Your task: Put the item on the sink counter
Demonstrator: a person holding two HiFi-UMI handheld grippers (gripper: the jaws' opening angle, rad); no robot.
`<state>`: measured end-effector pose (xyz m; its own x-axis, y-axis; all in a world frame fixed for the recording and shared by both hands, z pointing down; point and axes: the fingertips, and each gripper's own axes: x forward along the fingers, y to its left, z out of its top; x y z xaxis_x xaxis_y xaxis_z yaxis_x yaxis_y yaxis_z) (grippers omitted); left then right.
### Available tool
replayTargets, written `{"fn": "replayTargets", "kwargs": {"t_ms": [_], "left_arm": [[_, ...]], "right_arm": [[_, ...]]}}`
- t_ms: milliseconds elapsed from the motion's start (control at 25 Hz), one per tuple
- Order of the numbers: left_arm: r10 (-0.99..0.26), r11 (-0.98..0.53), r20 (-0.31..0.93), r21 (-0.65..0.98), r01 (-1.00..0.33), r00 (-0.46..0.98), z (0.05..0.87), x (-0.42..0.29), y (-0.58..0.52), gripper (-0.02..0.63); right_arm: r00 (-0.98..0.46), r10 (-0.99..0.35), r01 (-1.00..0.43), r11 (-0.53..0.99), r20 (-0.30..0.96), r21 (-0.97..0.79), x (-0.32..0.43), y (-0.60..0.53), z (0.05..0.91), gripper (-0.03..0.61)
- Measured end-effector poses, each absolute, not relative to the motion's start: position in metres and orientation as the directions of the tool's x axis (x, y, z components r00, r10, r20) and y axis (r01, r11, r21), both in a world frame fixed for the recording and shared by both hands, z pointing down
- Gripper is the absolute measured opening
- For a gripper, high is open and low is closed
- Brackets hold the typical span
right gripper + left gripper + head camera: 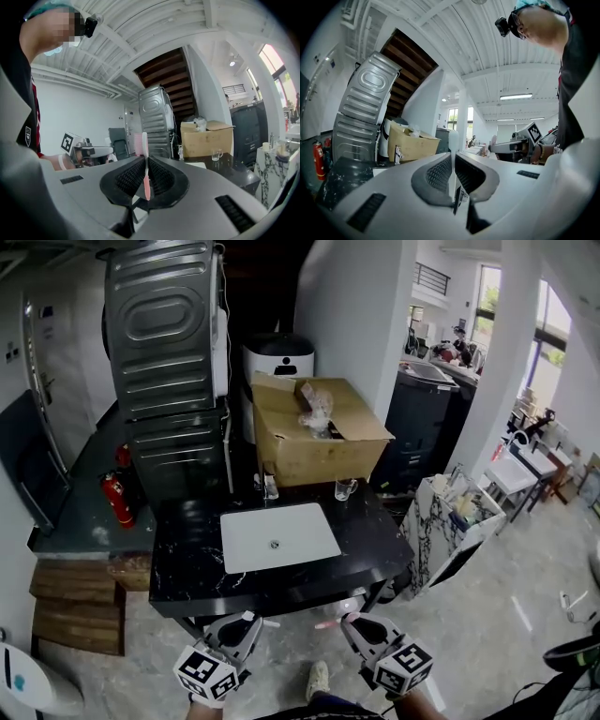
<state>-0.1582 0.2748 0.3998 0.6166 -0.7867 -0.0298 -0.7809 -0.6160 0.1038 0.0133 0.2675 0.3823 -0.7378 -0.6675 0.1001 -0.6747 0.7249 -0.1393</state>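
left gripper (251,621) is pressed together on a thin white item (452,140). the item stands upright btwn the pads w/ its rounded top poking above them; can't tell what it is. right gripper (352,622) pinches a pink toothbrush (145,154) by the handle. it's upright, head on top, bristles facing the left side of the right gripper view.

in the head view both grippers sit just off the front edge of the sink counter (187,563), not over it. left one is near the middle of that edge, right one toward the front right corner. the toothbrush tip shows as a pink bit btwn the two.

on the counter: white sink basin (246,549) in the middle, faucet (270,486) at its back edge, glass cup (345,489) near the back right. cardboard box (314,451) stands along the back edge, flaps open. fire extinguisher (117,498) is off the left edge, on a lower ledge.
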Motion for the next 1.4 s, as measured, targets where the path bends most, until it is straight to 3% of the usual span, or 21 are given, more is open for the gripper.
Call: {"fn": "replayTargets", "kwargs": {"t_ms": [920,1400], "left_arm": [[-0.819,-0.571,-0.011,0.115,-0.813,0.574,0.38,-0.076,0.015,0.031],[-0.816,-0.575,0.023,0.084,-0.814,0.578,0.384,-0.103,-0.062,0.031]], "right_arm": [[-0.782,-0.619,-0.624,0.773,0.076,-0.116,0.095,-0.014,0.377,0.051],[-0.787,-0.609,-0.617,0.772,0.096,-0.156,0.064,-0.086,0.383,0.051]]}}
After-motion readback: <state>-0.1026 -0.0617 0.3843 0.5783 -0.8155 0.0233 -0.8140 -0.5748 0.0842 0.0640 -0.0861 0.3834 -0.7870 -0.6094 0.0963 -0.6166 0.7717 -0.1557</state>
